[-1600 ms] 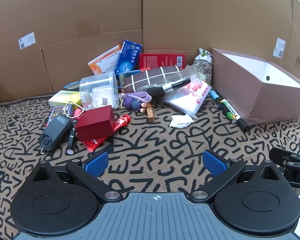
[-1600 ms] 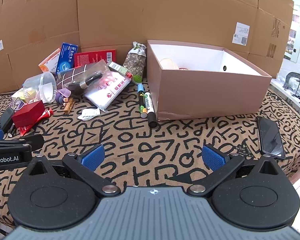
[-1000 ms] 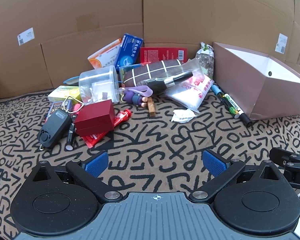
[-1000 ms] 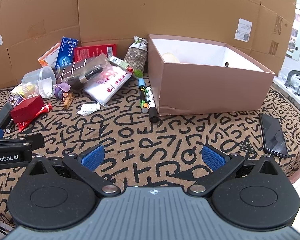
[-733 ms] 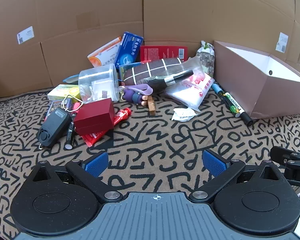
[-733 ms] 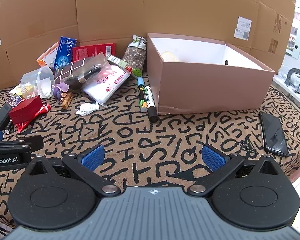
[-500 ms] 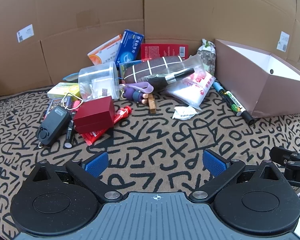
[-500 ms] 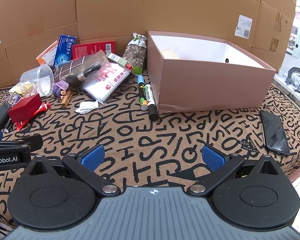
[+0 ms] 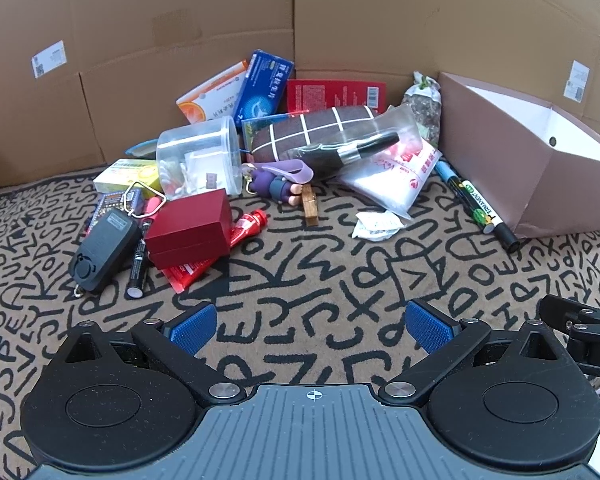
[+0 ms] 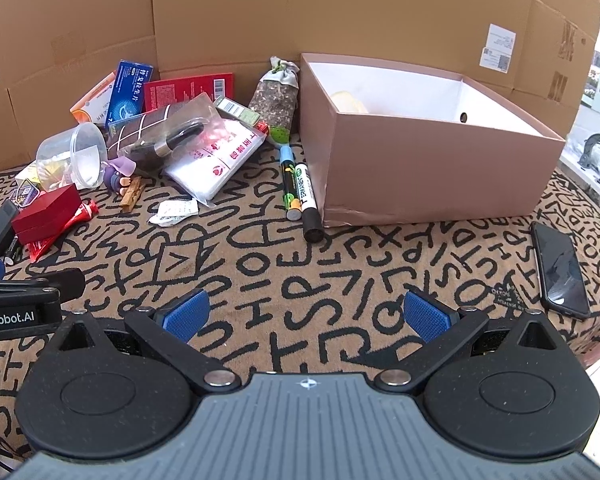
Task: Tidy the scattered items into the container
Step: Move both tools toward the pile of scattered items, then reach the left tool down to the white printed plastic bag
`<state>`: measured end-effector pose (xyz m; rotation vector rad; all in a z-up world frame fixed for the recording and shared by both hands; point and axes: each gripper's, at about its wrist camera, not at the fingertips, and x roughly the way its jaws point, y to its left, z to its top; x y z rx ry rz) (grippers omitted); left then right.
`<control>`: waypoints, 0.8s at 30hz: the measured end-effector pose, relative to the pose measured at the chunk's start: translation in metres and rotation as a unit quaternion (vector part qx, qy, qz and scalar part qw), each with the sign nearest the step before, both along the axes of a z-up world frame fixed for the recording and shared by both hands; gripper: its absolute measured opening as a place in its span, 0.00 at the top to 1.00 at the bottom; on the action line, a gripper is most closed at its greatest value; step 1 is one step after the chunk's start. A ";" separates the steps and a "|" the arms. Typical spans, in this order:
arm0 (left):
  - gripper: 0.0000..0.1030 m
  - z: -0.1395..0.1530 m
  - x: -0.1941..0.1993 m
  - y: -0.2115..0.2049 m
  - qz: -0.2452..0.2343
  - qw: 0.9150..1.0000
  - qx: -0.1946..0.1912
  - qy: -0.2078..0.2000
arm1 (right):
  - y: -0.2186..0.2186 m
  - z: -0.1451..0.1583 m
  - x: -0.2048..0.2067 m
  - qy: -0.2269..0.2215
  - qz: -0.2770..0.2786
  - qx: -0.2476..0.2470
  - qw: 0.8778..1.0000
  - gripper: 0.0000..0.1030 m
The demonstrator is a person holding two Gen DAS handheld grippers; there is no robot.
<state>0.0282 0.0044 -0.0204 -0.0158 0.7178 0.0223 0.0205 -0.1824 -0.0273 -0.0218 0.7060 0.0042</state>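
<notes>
Clutter lies left of the open pink cardboard box (image 10: 420,168). Both claws, left (image 9: 312,326) and right (image 10: 306,318), gape empty. The stiff, light red hinged case (image 9: 190,228) likely suits a pinch across its flat sides.

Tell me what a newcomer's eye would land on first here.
The heap of clutter by the cardboard wall: a red box in front, a tipped clear tub behind it, a plastic bag to their right. Right of the heap stands the open pink box, with two markers beside its near corner. A phone lies alone at the far right.
</notes>
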 end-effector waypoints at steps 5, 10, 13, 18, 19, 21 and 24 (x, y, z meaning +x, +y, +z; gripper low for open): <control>0.00 -0.001 0.008 0.003 0.006 1.000 -0.001 0.007 | 0.003 -0.001 0.010 0.007 0.006 0.000 1.000 0.00; 0.00 -0.001 0.020 0.004 0.007 1.000 -0.001 0.015 | 0.005 0.000 0.022 0.013 0.009 0.001 1.000 0.00; 0.00 0.000 0.027 0.004 0.007 1.000 -0.001 0.016 | 0.005 0.000 0.031 0.018 0.013 0.009 1.000 0.00; 0.00 0.002 0.040 0.010 0.019 1.000 -0.001 0.019 | 0.012 0.001 0.049 0.040 0.036 0.036 0.998 0.00; 0.00 0.003 0.043 0.011 0.022 1.000 -0.002 0.019 | 0.014 0.001 0.053 0.041 0.041 0.035 0.998 0.00; 0.00 0.005 0.049 0.015 0.025 1.000 -0.003 0.019 | 0.020 0.003 0.059 0.040 0.050 0.032 0.997 0.00; 0.00 0.008 0.059 0.019 0.027 0.999 -0.004 0.017 | 0.026 0.005 0.069 0.035 0.062 0.027 0.997 0.00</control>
